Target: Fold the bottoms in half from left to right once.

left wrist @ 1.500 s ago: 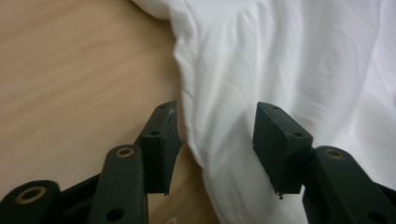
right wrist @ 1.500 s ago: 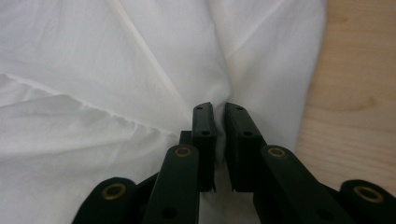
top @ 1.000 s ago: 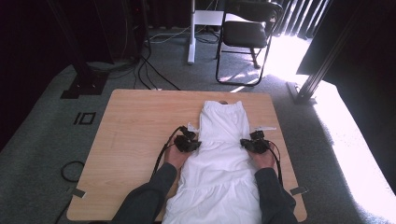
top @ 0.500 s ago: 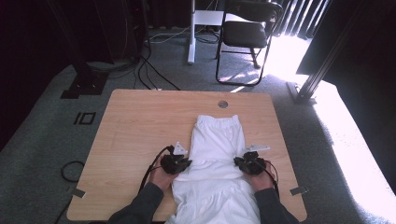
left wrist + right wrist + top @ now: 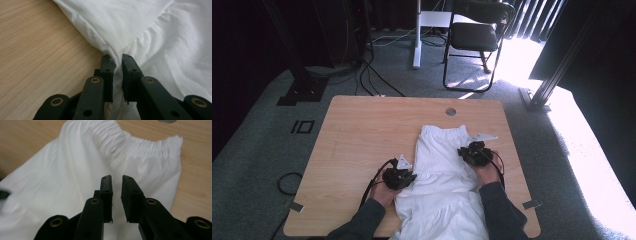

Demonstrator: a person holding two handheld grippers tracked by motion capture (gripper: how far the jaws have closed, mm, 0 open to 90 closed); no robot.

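A white garment (image 5: 442, 175) with a gathered elastic waistband (image 5: 444, 132) lies flat on the wooden table (image 5: 362, 130), its lower part hanging over the near edge. My left gripper (image 5: 406, 177) sits at the cloth's left edge. In the left gripper view its jaws (image 5: 117, 58) have just been opening, and a fold of the garment (image 5: 162, 37) still lies loosely in the narrow gap. My right gripper (image 5: 469, 152) is over the cloth's right side. Its jaws (image 5: 117, 178) have also just been opening and hover above the garment (image 5: 82, 165) with nothing between them.
A round cable hole (image 5: 451, 111) sits in the table beyond the waistband. The left half of the tabletop is bare wood. A black chair (image 5: 477, 35), a white post and floor cables stand beyond the far edge. A metal frame leg (image 5: 552, 80) is at the right.
Both grippers dragged the garment toward the near edge. Since then the right gripper has let go of the cloth and moved up and away, toward the waistband. The left hand stays put.
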